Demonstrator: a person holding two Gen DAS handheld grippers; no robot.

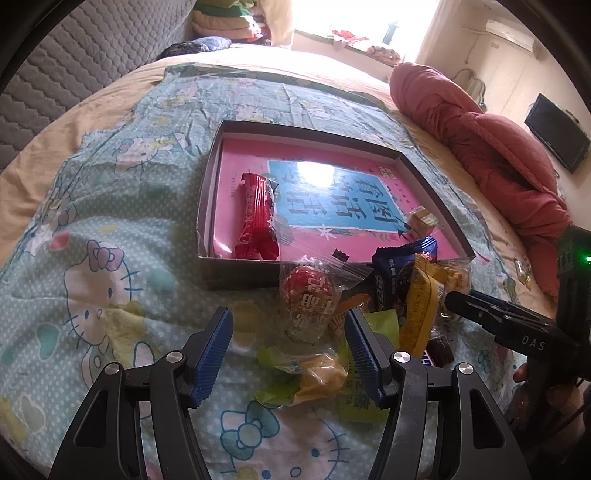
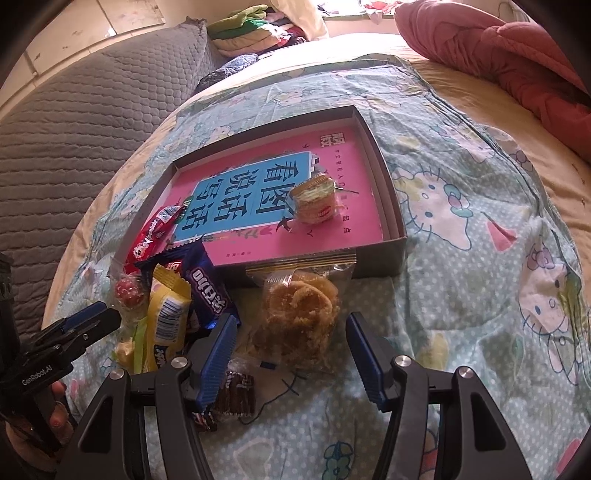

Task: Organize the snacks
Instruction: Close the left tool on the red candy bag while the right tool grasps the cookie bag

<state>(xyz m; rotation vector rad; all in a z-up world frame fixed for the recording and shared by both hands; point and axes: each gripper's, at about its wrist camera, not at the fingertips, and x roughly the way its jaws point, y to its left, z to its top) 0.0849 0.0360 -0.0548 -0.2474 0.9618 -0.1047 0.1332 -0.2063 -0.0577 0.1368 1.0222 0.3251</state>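
Between the right gripper's half-open, empty jaws lies the clear bag of fried twists, long axis pointing toward the box just beyond. Left gripper, likewise half-open and empty, hovers over a yellow wrapped cake; I judge the right better lined up.

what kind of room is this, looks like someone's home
Most likely a bedroom in a home. The snacks lie on a bed spread with a cartoon-cat sheet, a rumpled pink quilt sits alongside, and folded clothes are stacked by the grey padded headboard.
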